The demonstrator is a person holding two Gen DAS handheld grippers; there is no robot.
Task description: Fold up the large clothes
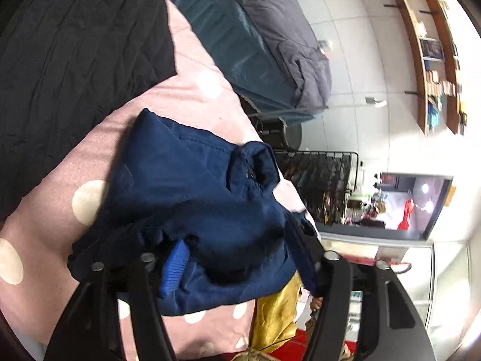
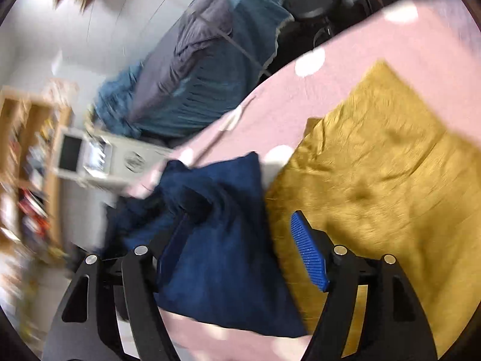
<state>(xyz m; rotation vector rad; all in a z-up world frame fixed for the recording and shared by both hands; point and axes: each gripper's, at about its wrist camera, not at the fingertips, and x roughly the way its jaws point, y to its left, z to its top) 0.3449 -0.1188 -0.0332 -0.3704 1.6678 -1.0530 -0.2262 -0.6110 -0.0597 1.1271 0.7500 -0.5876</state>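
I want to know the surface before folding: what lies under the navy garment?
Under the navy garment lies a pink sheet with white dots; a mustard cloth lies beside it. Whatever is directly beneath its middle is covered.

Both tools look alike: the left black plastic two-finger claw [image 1: 243, 266] and the right black plastic two-finger claw [image 2: 240, 258] have paired linkage bars with slotted cut-outs, round silver pivot screws, and ribbed bright-blue finger pads [image 2: 309, 258].

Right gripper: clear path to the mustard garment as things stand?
Probably yes. The right gripper is open, the mustard garment lies flat just off its right finger; only the navy garment sits between the fingers.
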